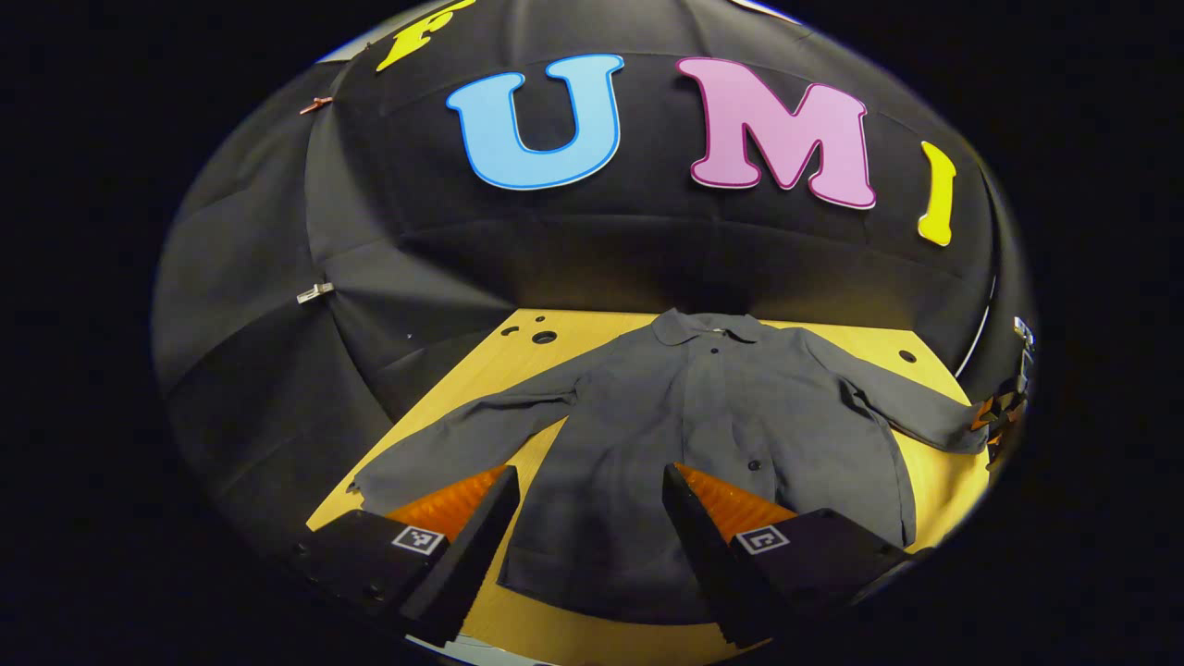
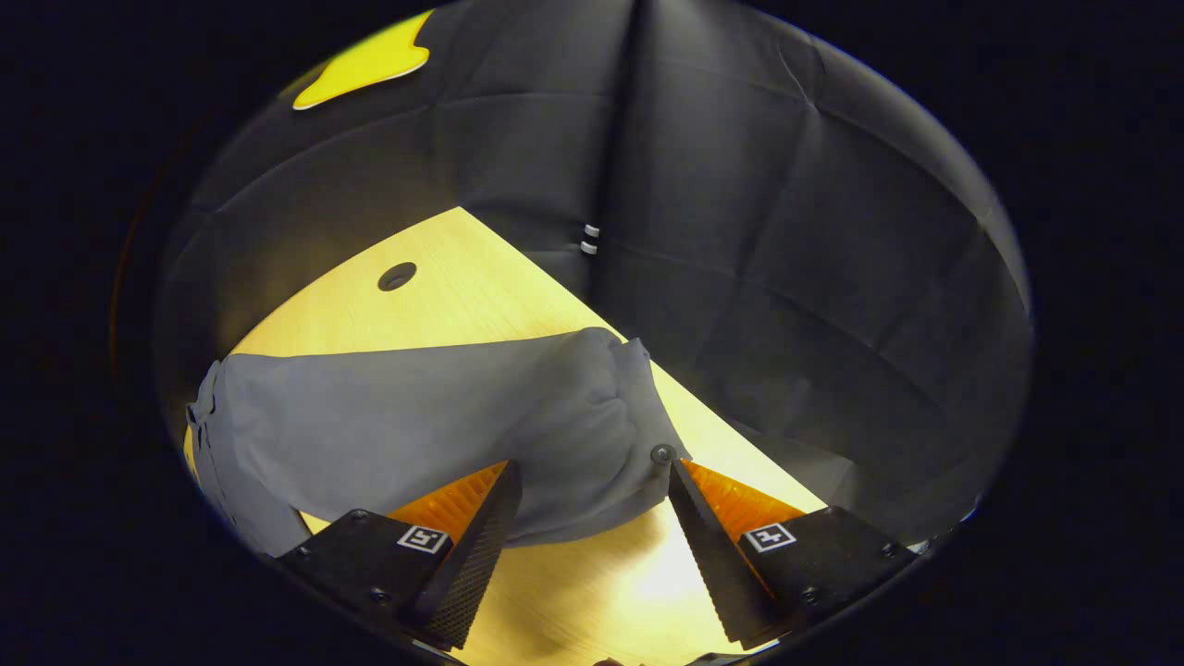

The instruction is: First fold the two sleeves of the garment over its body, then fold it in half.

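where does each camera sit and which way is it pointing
Left gripper view: rides the left hand-held gripper, above the shirt's hem, facing its collar; its own open fingers show.
Right gripper view: rides the right hand-held gripper, low by the sleeve cuff, fingers open astride it.
Shared: shirt, table.

A yellow wooden surface [image 1: 934,467] with round holes carried a grey button-up shirt [image 1: 703,435], spread flat with sleeves out.

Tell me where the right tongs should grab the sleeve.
Grip the cuff, likely from its open end: it lies flat on the table between the open right tongs, its button at the edge, so one finger could slide under.
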A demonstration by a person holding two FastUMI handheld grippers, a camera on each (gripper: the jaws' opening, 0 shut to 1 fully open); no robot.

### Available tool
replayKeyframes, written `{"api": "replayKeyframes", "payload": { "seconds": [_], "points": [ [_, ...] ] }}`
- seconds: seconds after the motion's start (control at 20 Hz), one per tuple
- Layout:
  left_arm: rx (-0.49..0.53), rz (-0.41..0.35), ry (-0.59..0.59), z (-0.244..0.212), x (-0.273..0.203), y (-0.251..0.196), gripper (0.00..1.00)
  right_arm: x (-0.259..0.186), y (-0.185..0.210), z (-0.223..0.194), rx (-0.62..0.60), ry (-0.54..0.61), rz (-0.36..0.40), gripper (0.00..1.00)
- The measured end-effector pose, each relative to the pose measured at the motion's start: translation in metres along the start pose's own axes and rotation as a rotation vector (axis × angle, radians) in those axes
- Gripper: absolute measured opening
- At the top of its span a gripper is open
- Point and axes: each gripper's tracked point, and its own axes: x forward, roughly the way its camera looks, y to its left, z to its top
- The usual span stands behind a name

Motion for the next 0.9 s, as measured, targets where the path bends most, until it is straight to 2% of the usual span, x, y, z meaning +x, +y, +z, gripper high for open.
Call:
{"api": "replayKeyframes", "payload": {
  "seconds": [0.3, 0.5, 0.6, 0.65, 0.7, 0.9],
  "points": [
    [0.002, 0.017, 0.009, 0.000, 0.009, 0.001, 0.99, 0.019, -0.012, -0.008, 0.032, 0.086, -0.017, 0.98],
    [0.056, 0.016, -0.028, 0.008, 0.011, 0.001, 0.98, 0.020, -0.010, -0.008, 0.038, 0.089, -0.007, 0.98],
    [0.049, 0.014, -0.018, 0.006, 0.013, 0.001, 0.98, 0.018, -0.009, -0.007, 0.017, 0.080, 0.005, 0.99],
    [0.038, 0.016, -0.007, 0.003, 0.014, 0.002, 0.98, 0.016, -0.008, -0.006, 0.004, 0.076, 0.014, 0.96],
    [0.033, 0.016, 0.004, 0.001, 0.014, 0.001, 0.98, 0.014, -0.010, -0.008, -0.010, 0.076, 0.026, 0.92],
    [0.057, 0.009, -0.004, 0.006, 0.013, -0.002, 0.98, 0.024, -0.005, -0.005, -0.086, 0.038, 0.032, 0.36]
  ]
}}
